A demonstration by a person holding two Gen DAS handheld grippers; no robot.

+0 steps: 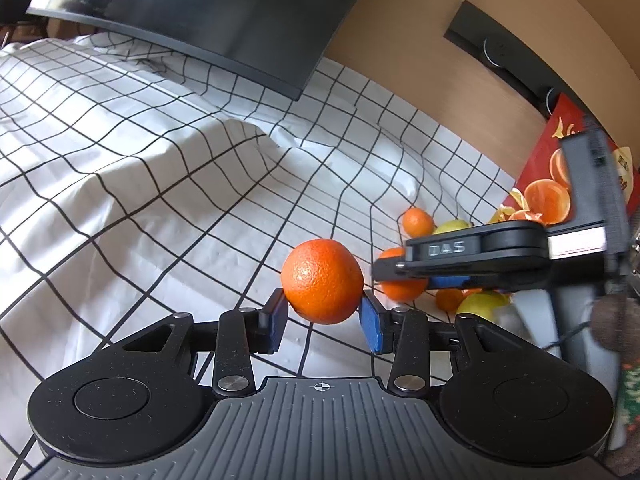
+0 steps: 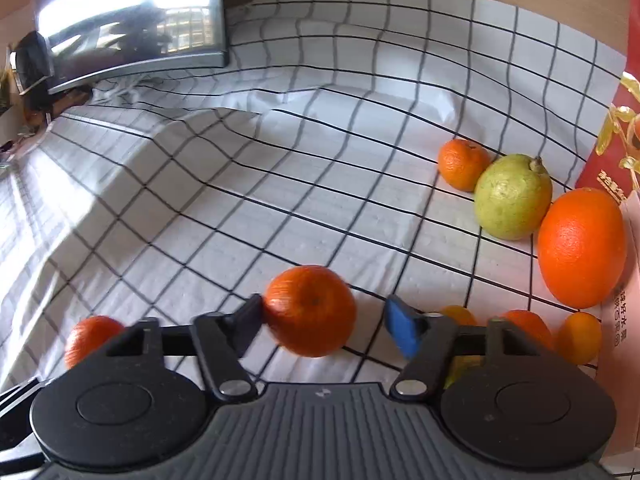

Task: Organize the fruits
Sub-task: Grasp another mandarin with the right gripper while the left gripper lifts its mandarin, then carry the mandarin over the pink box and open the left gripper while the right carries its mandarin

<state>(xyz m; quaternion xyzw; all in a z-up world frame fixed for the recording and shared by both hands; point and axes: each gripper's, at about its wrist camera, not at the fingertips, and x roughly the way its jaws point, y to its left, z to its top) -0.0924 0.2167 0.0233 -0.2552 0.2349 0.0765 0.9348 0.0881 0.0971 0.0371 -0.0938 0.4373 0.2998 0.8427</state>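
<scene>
In my left wrist view, a dark monitor [image 1: 192, 20] fills the upper left, standing on the desk under a white checked cloth [image 1: 120, 184]. At lower centre my left hand-held gripper [image 1: 323, 312] is clamped on an orange [image 1: 322, 280], a blue pad pressing each side, and the fruit is lifted clear of the cloth. Just right of it, at mid-right of the frame, my right hand-held gripper [image 1: 394, 270] reaches in from the right edge over a cluster of fruit; a small mandarin [image 1: 417, 222] lies behind it. A red fruit box [image 1: 556, 168] stands at the right edge.

In my right wrist view, the monitor [image 2: 132, 20] again sits upper left. At lower left, an orange fruit [image 2: 90, 338] peeks out behind the gripper body. At lower centre the right hand-held gripper [image 2: 324, 322] is spread open: a blurred mandarin [image 2: 310, 310] touches the left finger, with a clear gap to the blue right pad [image 2: 402, 330]. I cannot tell whether it rests on the cloth. To the right, a mandarin [image 2: 463, 164], a green pear [image 2: 512, 198] and a large orange [image 2: 582, 246] line up, touching, along the red box [image 2: 600, 160].
</scene>
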